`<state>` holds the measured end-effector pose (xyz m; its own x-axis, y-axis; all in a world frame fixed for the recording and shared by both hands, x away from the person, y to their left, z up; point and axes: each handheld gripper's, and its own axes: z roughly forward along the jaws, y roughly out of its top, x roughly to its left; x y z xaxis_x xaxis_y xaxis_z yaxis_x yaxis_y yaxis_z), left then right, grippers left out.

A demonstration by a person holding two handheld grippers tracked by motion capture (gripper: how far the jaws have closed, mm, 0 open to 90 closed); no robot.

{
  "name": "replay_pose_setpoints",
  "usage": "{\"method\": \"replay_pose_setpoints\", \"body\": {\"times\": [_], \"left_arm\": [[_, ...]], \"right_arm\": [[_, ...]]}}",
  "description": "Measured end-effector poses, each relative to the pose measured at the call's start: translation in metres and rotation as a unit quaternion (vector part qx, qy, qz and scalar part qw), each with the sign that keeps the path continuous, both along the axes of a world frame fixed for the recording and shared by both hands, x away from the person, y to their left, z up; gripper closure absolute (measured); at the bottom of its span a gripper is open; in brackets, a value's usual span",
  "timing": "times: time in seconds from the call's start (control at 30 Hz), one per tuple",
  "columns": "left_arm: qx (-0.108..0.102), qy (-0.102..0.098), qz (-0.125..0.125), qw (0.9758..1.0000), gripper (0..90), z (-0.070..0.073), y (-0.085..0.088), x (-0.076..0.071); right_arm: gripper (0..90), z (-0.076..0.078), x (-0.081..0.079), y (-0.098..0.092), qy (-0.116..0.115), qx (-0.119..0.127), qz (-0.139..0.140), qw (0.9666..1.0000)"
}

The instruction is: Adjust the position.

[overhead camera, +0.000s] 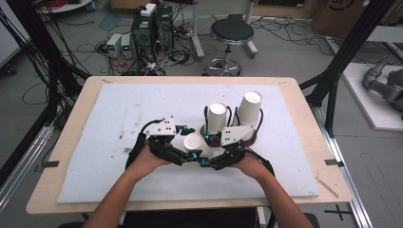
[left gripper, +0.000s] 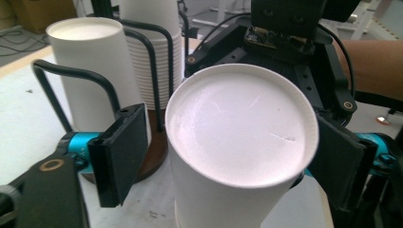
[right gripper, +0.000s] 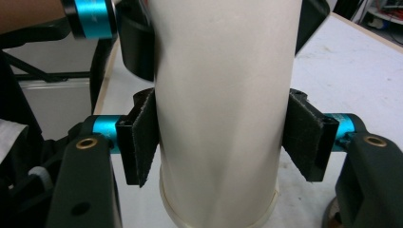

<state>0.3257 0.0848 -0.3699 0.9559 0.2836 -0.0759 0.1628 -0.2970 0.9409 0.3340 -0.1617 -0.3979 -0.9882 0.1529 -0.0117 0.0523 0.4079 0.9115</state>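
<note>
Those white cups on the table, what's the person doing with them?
A person holds a claw in each hand around one upside-down white paper cup standing on the table. The right claw squeezes the cup's sides. The left claw is open around it, with a gap at its left pad. Behind stand a black wire holder with another cup and a stack of cups.

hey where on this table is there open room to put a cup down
The white mat lies bare left of the left claw, and along its far edge behind the cup rack. It is crowded around the upside-down cup, both claws and the rack.
</note>
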Motion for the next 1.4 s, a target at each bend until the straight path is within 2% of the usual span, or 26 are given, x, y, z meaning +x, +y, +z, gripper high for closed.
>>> {"method": "replay_pose_setpoints", "body": {"times": [0.07, 0.13, 0.23, 0.3, 0.33, 0.37, 0.53, 0.6, 0.67, 0.73, 0.77, 0.8, 0.9, 1.0, 1.03, 1.07, 1.2, 1.37, 1.4], "left_arm": [[0.000, 0.005, -0.009, 0.9999, 23.4, -0.001, -0.001, 0.000], [-0.004, 0.003, -0.026, 0.9997, 33.2, -0.001, -0.001, 0.000], [-0.012, 0.010, -0.025, 0.9996, 34.6, -0.001, 0.000, 0.001], [-0.018, 0.009, -0.024, 0.9995, 34.7, 0.000, 0.001, 0.001], [-0.022, 0.007, -0.022, 0.9995, 34.8, 0.000, 0.003, 0.001], [-0.027, 0.005, -0.021, 0.9994, 35.0, 0.001, 0.004, 0.001], [-0.079, 0.000, -0.015, 0.9967, 35.7, 0.004, 0.011, -0.001], [-0.091, -0.004, -0.019, 0.9957, 35.8, 0.004, 0.012, -0.003], [-0.096, -0.009, -0.021, 0.9951, 35.8, 0.005, 0.012, -0.007], [-0.098, -0.012, -0.024, 0.9948, 35.7, 0.005, 0.011, -0.009], [-0.098, -0.010, -0.025, 0.9948, 35.7, 0.005, 0.011, -0.010], [-0.098, -0.009, -0.025, 0.9949, 35.7, 0.005, 0.011, -0.010], [-0.091, -0.004, -0.023, 0.9956, 34.6, 0.004, 0.011, -0.010], [-0.068, -0.007, -0.017, 0.9975, 30.7, 0.002, 0.011, -0.009], [-0.064, -0.002, -0.011, 0.9979, 25.4, 0.002, 0.011, -0.008], [-0.061, 0.003, -0.007, 0.9981, 25.4, 0.001, 0.012, -0.008], [-0.057, 0.001, -0.003, 0.9984, 24.7, 0.002, 0.017, -0.005], [-0.055, -0.001, -0.011, 0.9984, 24.7, 0.004, 0.015, -0.005], [-0.049, -0.003, -0.013, 0.9987, 24.7, 0.004, 0.014, -0.005]], "right_arm": [[35.2, 0.000, -0.002, 0.001, 0.001, 0.000, 0.003, 1.0000], [35.1, 0.000, -0.001, 0.000, 0.005, 0.000, 0.004, 1.0000], [33.3, 0.001, 0.000, -0.001, 0.015, 0.005, 0.006, 0.9999], [29.4, 0.000, 0.000, -0.002, 0.014, 0.015, 0.001, 0.9998], [23.6, 0.000, -0.001, -0.002, 0.016, 0.023, -0.004, 0.9996], [15.5, 0.000, -0.002, -0.002, 0.016, 0.033, -0.011, 0.9993], [15.4, 0.001, -0.007, -0.004, 0.012, 0.077, -0.027, 0.9966], [15.4, 0.000, -0.010, -0.002, 0.006, 0.076, -0.036, 0.9964], [15.4, -0.001, -0.011, -0.001, 0.005, 0.079, -0.032, 0.9963], [20.3, -0.002, -0.014, 0.001, 0.004, 0.077, -0.029, 0.9966], [28.4, -0.002, -0.014, 0.001, 0.001, 0.077, -0.024, 0.9968], [28.8, -0.002, -0.014, 0.001, -0.005, 0.075, -0.021, 0.9969], [30.4, -0.002, -0.013, -0.001, -0.002, 0.069, -0.013, 0.9976], [31.1, -0.002, -0.010, -0.002, -0.004, 0.057, -0.011, 0.9983], [31.1, -0.001, -0.007, -0.005, 0.001, 0.051, -0.013, 0.9986], [31.1, -0.001, -0.007, -0.005, 0.001, 0.051, -0.013, 0.9986], [31.5, 0.001, -0.003, -0.011, 0.001, 0.039, -0.019, 0.9991], [31.5, -0.002, -0.003, -0.009, 0.001, 0.015, -0.007, 0.9999], [31.6, -0.003, -0.003, -0.008, 0.004, 0.012, -0.004, 0.9999]]}}
